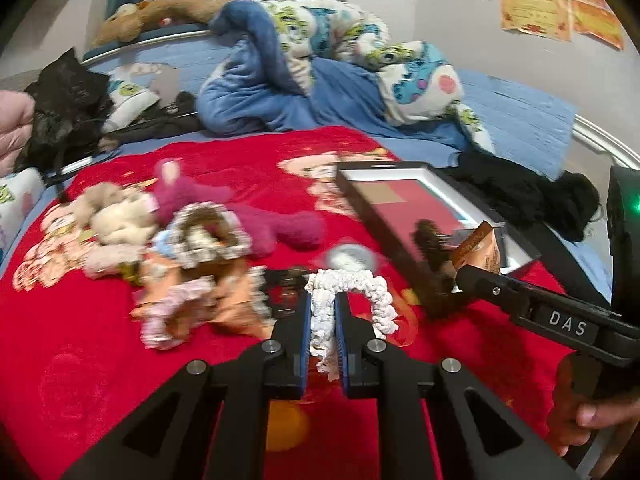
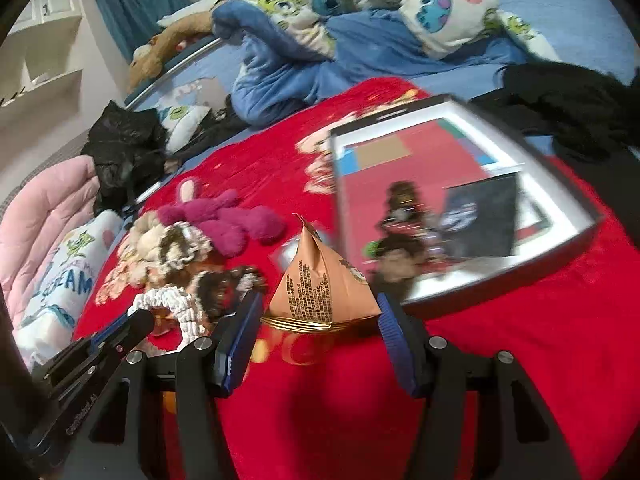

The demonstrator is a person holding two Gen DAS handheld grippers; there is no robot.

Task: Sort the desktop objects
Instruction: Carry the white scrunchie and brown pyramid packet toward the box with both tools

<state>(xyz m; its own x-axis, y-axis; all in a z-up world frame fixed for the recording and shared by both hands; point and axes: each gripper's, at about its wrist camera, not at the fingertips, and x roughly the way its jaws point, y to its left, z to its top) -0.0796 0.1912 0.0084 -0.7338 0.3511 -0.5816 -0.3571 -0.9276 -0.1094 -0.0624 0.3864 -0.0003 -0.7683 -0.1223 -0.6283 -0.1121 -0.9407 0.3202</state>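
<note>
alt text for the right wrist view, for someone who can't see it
The right gripper holds an orange triangular snack packet above a red blanket. A shallow box with dark items inside lies ahead to the right; scrunchies and a pink plush lie to the left.

One white scrunchie (image 1: 347, 284), one orange packet (image 2: 320, 280), one shallow box (image 2: 460, 120), perhaps four more scrunchies (image 1: 204, 232), blurred.

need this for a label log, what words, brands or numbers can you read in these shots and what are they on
"DAS": white letters on the right tongs, on the arm seen from the left wrist.
"SCREAM": blue letters on the white pillow; the line above it is too blurred.
Orange snack packet: black small print, too small to read.
Wall papers: too blurred.
Left tongs' arm: embossed text, unreadable.
</note>
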